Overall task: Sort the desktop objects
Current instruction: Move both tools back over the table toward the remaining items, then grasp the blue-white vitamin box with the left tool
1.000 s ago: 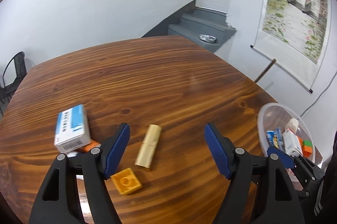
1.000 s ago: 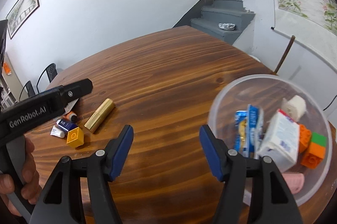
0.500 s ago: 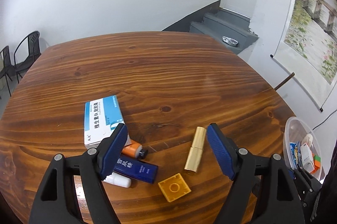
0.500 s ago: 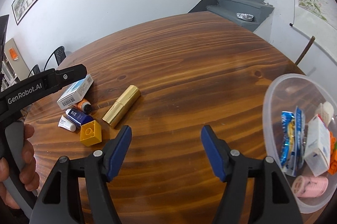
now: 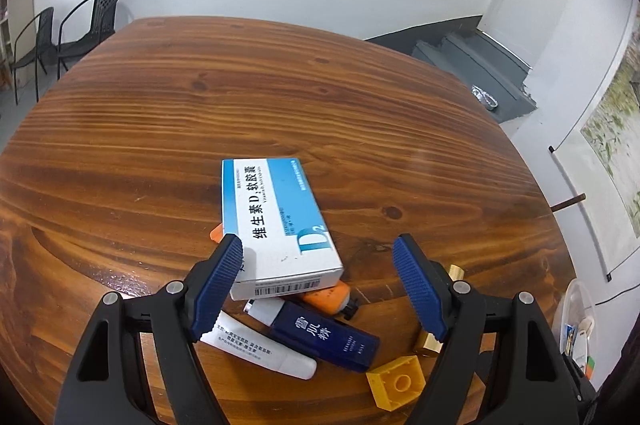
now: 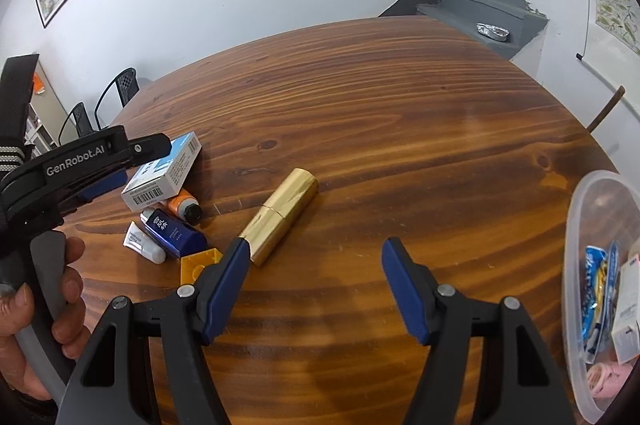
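A white and blue medicine box (image 5: 276, 221) lies on the round wooden table (image 5: 240, 97), resting on an orange tube (image 5: 330, 299). My left gripper (image 5: 318, 261) is open and hovers just above the box's near end. Below it lie a dark blue tube (image 5: 324, 335), a white tube (image 5: 256, 345) and a yellow brick (image 5: 396, 381). A gold cylinder (image 6: 284, 215) lies right of the pile. My right gripper (image 6: 316, 265) is open and empty, above the table just right of the cylinder's near end. The box also shows in the right wrist view (image 6: 164, 173).
A clear plastic tub (image 6: 576, 265) with sorted items stands at the table's right edge, right of my right gripper. Black chairs (image 5: 68, 37) stand beyond the table's far left. Grey steps (image 6: 476, 5) rise at the back right.
My left gripper has swung left from the gold cylinder to over the medicine box. My right gripper has moved left, away from the tub and toward the cylinder.
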`<state>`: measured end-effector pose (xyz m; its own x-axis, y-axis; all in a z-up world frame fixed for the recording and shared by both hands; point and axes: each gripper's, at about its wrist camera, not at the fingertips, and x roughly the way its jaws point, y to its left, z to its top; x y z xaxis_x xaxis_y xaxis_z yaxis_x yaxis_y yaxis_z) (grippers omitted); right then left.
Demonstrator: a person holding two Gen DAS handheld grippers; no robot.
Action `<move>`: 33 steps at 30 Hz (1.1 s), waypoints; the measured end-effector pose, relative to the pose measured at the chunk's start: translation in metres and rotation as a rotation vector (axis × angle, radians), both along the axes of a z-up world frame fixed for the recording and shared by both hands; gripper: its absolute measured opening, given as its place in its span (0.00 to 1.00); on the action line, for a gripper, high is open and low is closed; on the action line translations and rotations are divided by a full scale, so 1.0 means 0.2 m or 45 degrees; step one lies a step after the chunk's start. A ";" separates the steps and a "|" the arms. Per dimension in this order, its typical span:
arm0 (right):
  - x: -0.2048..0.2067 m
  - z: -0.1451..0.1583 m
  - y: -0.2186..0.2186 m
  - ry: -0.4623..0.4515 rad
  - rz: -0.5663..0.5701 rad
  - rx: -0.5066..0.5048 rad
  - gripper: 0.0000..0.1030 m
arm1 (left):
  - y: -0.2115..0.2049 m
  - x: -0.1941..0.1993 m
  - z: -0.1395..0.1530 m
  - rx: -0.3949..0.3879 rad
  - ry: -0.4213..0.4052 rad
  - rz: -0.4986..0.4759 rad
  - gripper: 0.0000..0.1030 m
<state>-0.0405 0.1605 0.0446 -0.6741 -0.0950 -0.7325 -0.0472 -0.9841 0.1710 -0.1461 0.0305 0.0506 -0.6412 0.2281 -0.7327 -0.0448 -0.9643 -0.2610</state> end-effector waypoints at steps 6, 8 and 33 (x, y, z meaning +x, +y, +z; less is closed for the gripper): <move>-0.06 -0.01 -0.07 -0.006 0.028 0.001 0.70 | -0.03 -0.04 -0.02 -0.040 0.001 0.058 0.78; -0.07 -0.02 -0.08 -0.007 0.034 -0.002 0.70 | -0.05 -0.07 -0.03 -0.026 -0.014 0.076 0.78; -0.16 -0.07 -0.19 0.001 0.079 0.107 0.70 | -0.06 -0.19 -0.20 -0.160 -0.122 0.082 0.65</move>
